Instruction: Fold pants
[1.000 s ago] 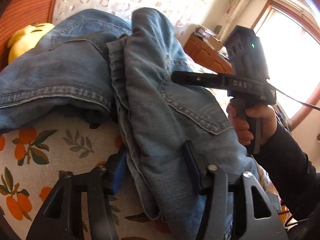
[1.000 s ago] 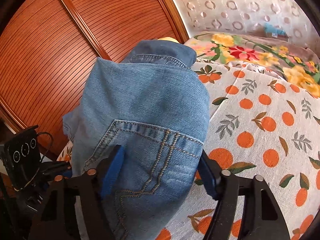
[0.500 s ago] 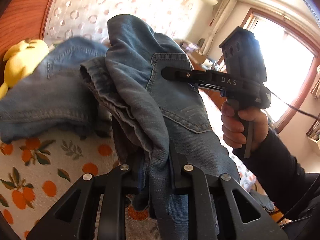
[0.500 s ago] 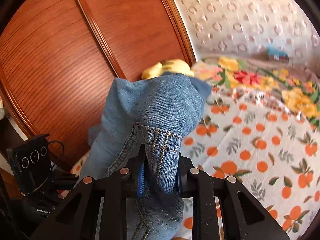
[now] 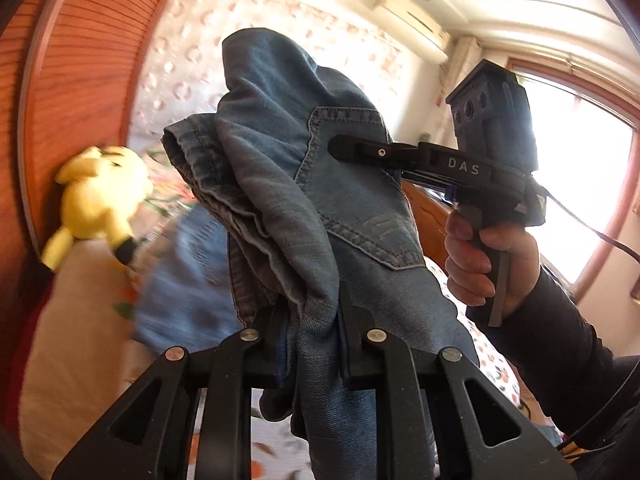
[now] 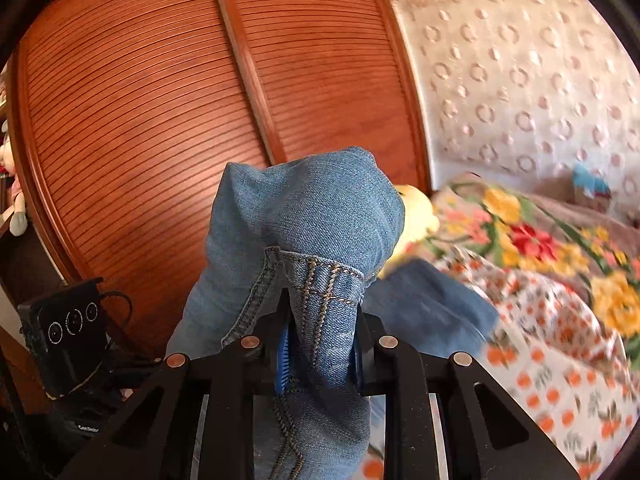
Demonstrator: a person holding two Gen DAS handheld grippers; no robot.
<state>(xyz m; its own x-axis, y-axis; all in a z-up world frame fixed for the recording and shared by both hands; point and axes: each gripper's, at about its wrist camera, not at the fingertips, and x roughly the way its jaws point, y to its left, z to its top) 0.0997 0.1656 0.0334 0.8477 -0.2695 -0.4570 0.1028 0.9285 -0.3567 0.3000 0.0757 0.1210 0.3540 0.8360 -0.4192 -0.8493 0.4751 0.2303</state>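
Observation:
The blue denim pants (image 5: 304,208) are lifted off the bed and hang bunched between both grippers. My left gripper (image 5: 312,320) is shut on a thick fold of the denim near a back pocket. My right gripper (image 6: 320,340) is shut on the stitched pocket edge of the pants (image 6: 316,232). In the left wrist view the right gripper (image 5: 352,148) reaches in from the right, held by a hand, its fingers clamped on the same garment higher up. Part of the pants trails down blurred toward the bed (image 6: 424,308).
A bed with an orange-print sheet (image 6: 560,392) and a floral blanket (image 6: 552,248) lies below. A yellow plush toy (image 5: 96,204) sits by the slatted wooden wall (image 6: 160,100). A window (image 5: 580,184) is at the right.
Both grippers went from open around the denim to shut on it, then lifted the pants up off the bed; the view has tilted upward toward the wall and ceiling.

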